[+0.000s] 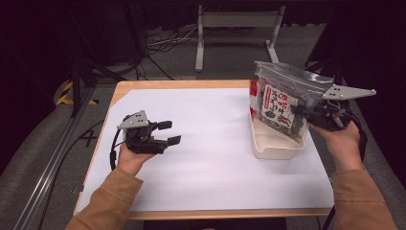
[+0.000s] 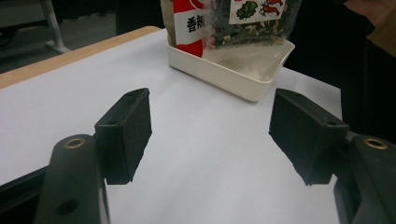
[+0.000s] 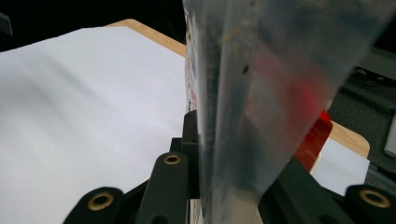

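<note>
Presently: one clear zip-top bag [image 1: 280, 103], holding a printed food packet with a red edge, green-and-white label and dark flecked contents. Position: far right of the worktop, upright, its lower end inside or just over a shallow white tray [image 1: 273, 148]; whether it touches the tray floor cannot be told. It is held on its right edge, a likely choice so the bag hangs straight and can be lowered into, or lifted from, the tray.

Right tool [image 1: 299, 111]: jaws closed on the bag's edge; the right gripper view shows the clear film [image 3: 243, 93] running up between them. Grey three-cornered plate on top, hand behind.

Left tool [image 1: 168, 132]: near left of the worktop, well apart from bag and tray, jaws spread wide with nothing between them. It faces the tray, as the left gripper view confirms [image 2: 210, 135], probably standing by to steady or take the bag.

White tray: oblong, rounded corners, otherwise apparently empty.

Worktop [image 1: 119, 91]: pale wood, largely covered by a white sheet [image 1: 210, 143], plain and unmarked.

Room: dim; grey carpet, a white metal frame [image 1: 237, 28] beyond the far edge, loose cables on the floor, a rail along the left.
</note>
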Available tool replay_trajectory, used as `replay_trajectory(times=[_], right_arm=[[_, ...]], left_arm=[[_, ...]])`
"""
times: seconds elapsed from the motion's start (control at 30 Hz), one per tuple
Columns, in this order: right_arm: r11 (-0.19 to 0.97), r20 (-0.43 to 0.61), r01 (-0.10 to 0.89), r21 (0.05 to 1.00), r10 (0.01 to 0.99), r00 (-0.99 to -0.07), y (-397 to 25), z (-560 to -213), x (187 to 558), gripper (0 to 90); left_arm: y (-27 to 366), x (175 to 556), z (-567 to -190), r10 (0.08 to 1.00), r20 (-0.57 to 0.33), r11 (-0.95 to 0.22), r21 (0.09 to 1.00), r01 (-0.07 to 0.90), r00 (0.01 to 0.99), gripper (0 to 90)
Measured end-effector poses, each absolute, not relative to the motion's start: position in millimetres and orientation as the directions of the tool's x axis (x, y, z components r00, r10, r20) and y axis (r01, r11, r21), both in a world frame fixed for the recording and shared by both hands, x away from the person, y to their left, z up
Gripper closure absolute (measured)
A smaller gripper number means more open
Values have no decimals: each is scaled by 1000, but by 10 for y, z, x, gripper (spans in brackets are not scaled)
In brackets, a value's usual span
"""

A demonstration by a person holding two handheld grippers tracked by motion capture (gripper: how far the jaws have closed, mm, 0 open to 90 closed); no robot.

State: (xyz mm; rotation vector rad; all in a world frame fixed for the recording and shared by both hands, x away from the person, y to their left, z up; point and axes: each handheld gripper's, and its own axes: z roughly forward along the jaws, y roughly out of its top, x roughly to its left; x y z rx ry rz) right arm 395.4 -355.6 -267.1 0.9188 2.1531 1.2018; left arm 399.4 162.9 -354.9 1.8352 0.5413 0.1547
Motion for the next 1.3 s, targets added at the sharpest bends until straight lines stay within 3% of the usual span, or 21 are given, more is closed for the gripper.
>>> replay_trajectory(times=[1.3], right_arm=[[320,-5,373,871,764,-645,-3601,-3301,4004,776]], left_arm=[[1703,3947,-3573,450,-171,-229,927,298,877,287]])
